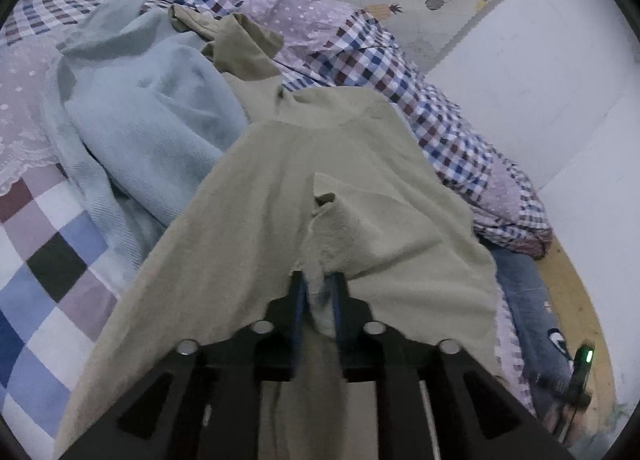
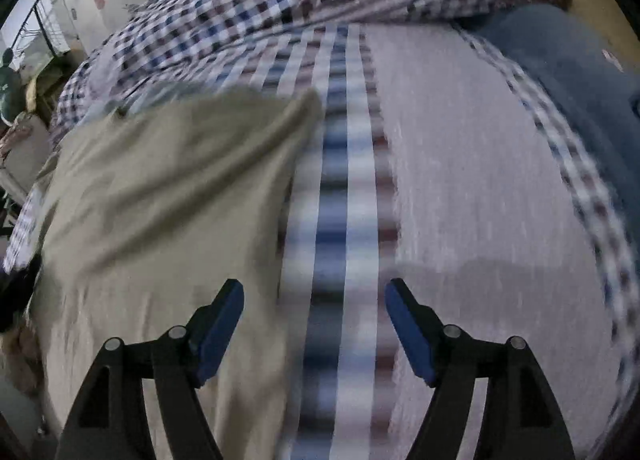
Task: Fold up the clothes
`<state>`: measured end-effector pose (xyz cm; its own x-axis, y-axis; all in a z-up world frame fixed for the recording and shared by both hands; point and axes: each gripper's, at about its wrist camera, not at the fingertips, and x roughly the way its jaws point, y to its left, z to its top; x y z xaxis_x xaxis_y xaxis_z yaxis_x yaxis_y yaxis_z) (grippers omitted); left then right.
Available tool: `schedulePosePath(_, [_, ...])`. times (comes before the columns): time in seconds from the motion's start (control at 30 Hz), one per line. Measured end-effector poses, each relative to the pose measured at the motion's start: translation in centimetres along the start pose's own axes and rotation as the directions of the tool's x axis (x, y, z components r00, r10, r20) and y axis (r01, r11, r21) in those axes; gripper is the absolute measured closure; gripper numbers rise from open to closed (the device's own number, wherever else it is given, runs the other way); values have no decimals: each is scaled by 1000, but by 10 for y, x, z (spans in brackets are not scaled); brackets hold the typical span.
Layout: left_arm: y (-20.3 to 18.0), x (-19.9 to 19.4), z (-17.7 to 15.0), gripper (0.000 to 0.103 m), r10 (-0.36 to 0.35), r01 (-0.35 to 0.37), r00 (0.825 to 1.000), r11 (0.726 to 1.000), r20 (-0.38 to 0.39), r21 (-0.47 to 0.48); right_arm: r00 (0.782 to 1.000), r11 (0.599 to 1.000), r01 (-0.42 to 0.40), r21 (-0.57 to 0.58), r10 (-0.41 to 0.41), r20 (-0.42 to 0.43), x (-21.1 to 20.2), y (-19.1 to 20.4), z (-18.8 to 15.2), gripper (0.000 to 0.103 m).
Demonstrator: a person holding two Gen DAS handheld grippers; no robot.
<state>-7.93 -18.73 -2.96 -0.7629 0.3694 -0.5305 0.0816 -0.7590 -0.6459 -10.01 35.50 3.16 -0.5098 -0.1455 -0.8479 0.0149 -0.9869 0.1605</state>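
Observation:
A khaki garment (image 1: 304, 188) is spread over the bed, its edge bunched between the blue pads of my left gripper (image 1: 318, 280), which is shut on it. Part of the cloth hangs down between the fingers. In the right wrist view the same khaki garment (image 2: 160, 188) lies on the left over the bedspread. My right gripper (image 2: 314, 292) stands open above the striped bedspread, just right of the garment's edge, holding nothing. That view is motion-blurred.
A pale blue garment (image 1: 152, 116) lies crumpled left of the khaki one. A checked quilt (image 1: 360, 48) is heaped along the far side of the bed. Jeans (image 1: 524, 292) hang at the bed's right edge, near a wall (image 1: 540, 72).

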Motion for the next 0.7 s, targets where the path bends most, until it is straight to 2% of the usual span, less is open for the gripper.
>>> schedulePosePath(0.03, [-3, 0, 0, 58, -13, 13, 1000, 1000, -5, 10, 1000, 1000, -9, 10, 9, -3, -8, -1, -19, 26])
schedulePosePath(0.07, [-8, -2, -1, 50, -16, 16, 1000, 999, -10, 32, 1000, 1000, -17, 23, 17, -7, -16, -1, -39, 26])
schedulePosePath(0.13, [-21, -9, -5, 23, 12, -10, 1000, 995, -11, 104, 999, 997, -45, 64, 46, -7, -39, -2, -80, 26])
schedulePosePath(0.17, [-28, -15, -9, 20, 37, -36, 999, 989, -5, 145, 998, 995, -61, 81, 62, -4, -51, -4, -98, 26])
schedulePosePath(0.27, [-43, -35, -21, 19, 67, -65, 998, 973, 2, 222, 992, 986, -123, 115, 124, -2, -85, -8, -154, 26])
schedulePosePath(0.33, [-50, -51, -28, 19, 57, -54, 998, 972, -5, 230, 988, 981, -154, 115, 157, -12, -104, -7, -184, 26])
schedulePosePath(0.4, [-57, -67, -36, 19, 47, -44, 999, 974, -9, 224, 988, 980, -151, 129, 154, -8, -122, -9, -211, 26])
schedulePosePath(0.47, [-61, -85, -45, 19, 36, -32, 999, 975, -14, 221, 994, 978, -111, 176, 110, 17, -139, -9, -231, 27])
schedulePosePath(0.53, [-66, -101, -55, 19, 15, -10, 1000, 977, -23, 214, 997, 980, -62, 191, 52, 58, -155, 6, -247, 31])
schedulePosePath(0.6, [-69, -116, -66, 19, 0, 5, 1000, 982, -28, 191, 996, 984, -47, 172, 32, 86, -164, 34, -259, 38])
schedulePosePath(0.7, [-67, -136, -86, 19, -22, 28, 999, 990, -44, 136, 995, 996, -3, 87, -6, 101, -161, 81, -267, 39])
